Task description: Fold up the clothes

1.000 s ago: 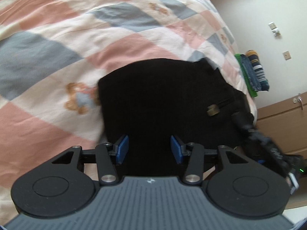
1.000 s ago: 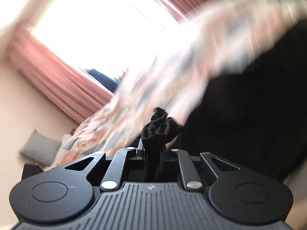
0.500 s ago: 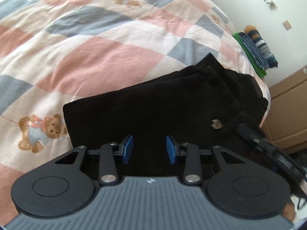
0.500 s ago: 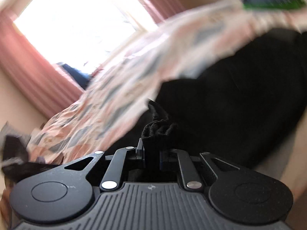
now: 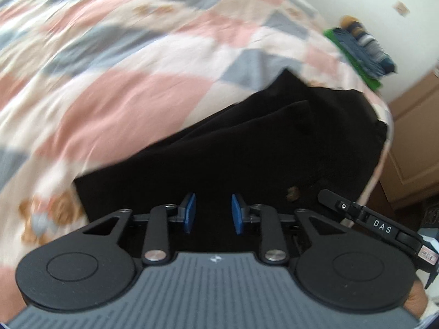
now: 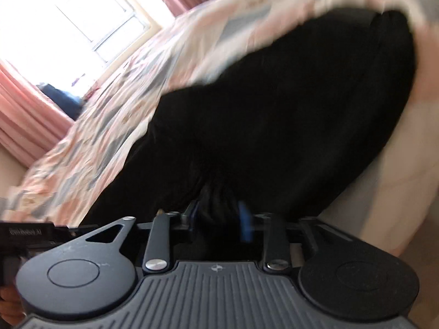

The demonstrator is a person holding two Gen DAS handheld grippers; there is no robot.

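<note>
1. A pair of black trousers (image 5: 263, 148) lies folded on the bed, spread over the checked quilt (image 5: 115, 87) of pink, grey and cream squares, close to the bed's near edge and reaching toward its right-hand corner.
2. The left tool (image 5: 212, 216) sits low over the near end of the trousers; its blue pads (image 5: 189, 215) stand apart with a clear gap, and nothing is held between them.
3. A small brass-coloured button (image 5: 292, 193) shows on the black fabric just right of the left tool.
4. The right tool (image 6: 221, 223) is at the trousers' (image 6: 274, 126) edge, with a bunch of black cloth between its fingers; one blue pad (image 6: 245, 223) is visible beside the cloth, but blur hides whether the pads press on it.
5. A stack of folded clothes (image 5: 362, 52), green and blue, rests at the bed's far right corner.
6. A bear print (image 5: 46, 213) marks the quilt left of the trousers.
7. Pink curtains (image 6: 24, 115) frame a bright window (image 6: 74, 24) beyond the bed.
</note>
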